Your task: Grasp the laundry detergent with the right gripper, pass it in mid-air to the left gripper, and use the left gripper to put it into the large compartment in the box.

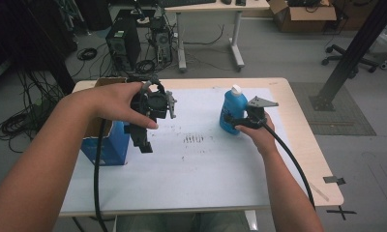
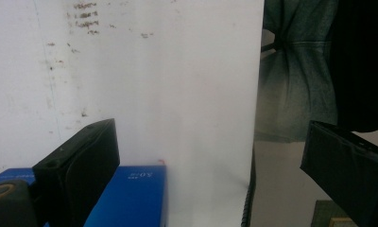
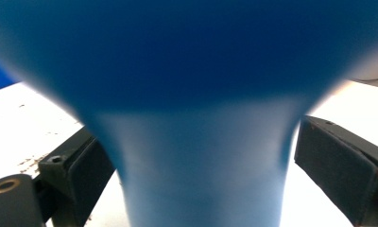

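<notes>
We have the blue bottle (image 1: 231, 112) standing upright on the white-covered surface (image 1: 206, 164), right of the middle and well apart from the open blue carton (image 1: 106, 140) at the left edge. Our right claw (image 1: 232, 121) sits level at the bottle's lower body, and in the right gripper view the bottle (image 3: 196, 118) lies between the two pads. The left pad looks to meet the plastic, while a sliver of white shows between the bottle and the right pad — so we judge the bottle framed and not yet firmly clamped.

Our left claw (image 1: 142, 140) hangs over the carton's near corner, pointing down. Its jaws stand wide apart with nothing between them, and the carton's blue edge (image 2: 125, 198) shows below them in the left gripper view.

As for handling, the bottle looks like moulded plastic with a white cap (image 1: 236, 90) — probably smooth and a little slippery, with walls that may give under a hard squeeze. How full it is we cannot tell, so its weight is a guess. The right gripper view shows a narrower waisted section between the pads, and that seems the sensible place to hold: the wider body above would keep it from sliding down. We would keep it upright and squeeze only moderately.
</notes>
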The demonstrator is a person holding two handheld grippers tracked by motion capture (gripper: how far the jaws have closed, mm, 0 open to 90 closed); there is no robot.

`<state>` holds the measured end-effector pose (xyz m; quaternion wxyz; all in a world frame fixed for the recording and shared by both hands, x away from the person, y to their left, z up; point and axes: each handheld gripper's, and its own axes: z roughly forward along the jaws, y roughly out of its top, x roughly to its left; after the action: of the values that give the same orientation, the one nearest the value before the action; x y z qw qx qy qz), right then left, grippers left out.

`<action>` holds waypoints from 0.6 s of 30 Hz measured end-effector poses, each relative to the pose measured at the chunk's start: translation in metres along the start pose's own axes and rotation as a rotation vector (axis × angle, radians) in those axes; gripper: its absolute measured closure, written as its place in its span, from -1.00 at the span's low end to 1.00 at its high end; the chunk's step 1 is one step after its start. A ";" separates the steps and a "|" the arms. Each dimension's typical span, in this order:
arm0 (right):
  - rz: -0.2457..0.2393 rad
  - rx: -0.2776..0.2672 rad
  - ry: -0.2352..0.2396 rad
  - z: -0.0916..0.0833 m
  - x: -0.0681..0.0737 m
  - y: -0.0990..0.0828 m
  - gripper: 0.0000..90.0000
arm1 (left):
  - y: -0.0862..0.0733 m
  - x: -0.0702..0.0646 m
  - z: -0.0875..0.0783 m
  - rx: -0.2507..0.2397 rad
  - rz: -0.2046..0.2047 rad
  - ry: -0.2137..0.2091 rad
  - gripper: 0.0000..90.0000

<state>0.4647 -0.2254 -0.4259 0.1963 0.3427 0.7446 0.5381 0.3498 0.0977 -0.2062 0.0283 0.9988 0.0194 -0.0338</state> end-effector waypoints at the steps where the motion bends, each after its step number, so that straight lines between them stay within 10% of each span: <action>1: -0.002 -0.001 -0.001 0.000 0.000 0.000 -0.80 | 0.000 0.000 0.000 -0.001 0.000 0.000 -0.88; 18: -0.018 -0.016 -0.005 -0.001 0.003 -0.001 -0.57 | 0.000 0.001 0.002 -0.002 0.005 -0.004 -0.88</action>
<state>0.4616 -0.2246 -0.4261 0.2056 0.3359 0.7428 0.5415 0.3505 0.0977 -0.2083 0.0296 0.9988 0.0170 -0.0357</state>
